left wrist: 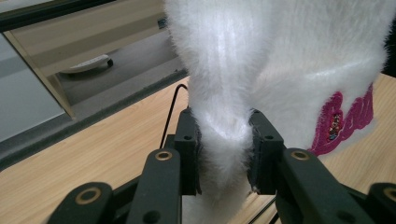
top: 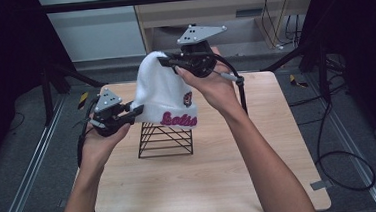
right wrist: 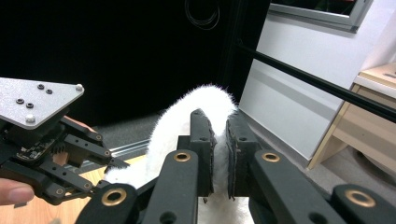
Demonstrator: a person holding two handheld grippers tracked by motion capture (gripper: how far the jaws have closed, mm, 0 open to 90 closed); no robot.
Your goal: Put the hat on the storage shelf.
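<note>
high view: white hat [top: 162,90] covers the top of the black wire stand [top: 164,138] on the worktop [top: 206,180]; its pink lettering is cut off at the right fold. left gripper [top: 135,111] is clamped on the hat's lower brim at its left edge. right gripper [top: 165,62] pinches the crown at the top. the hat's long axis runs upright, crown up, brim down.

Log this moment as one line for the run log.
left gripper: shut on hat brim | right gripper: shut on hat top | white hat: over wire stand | table
</note>
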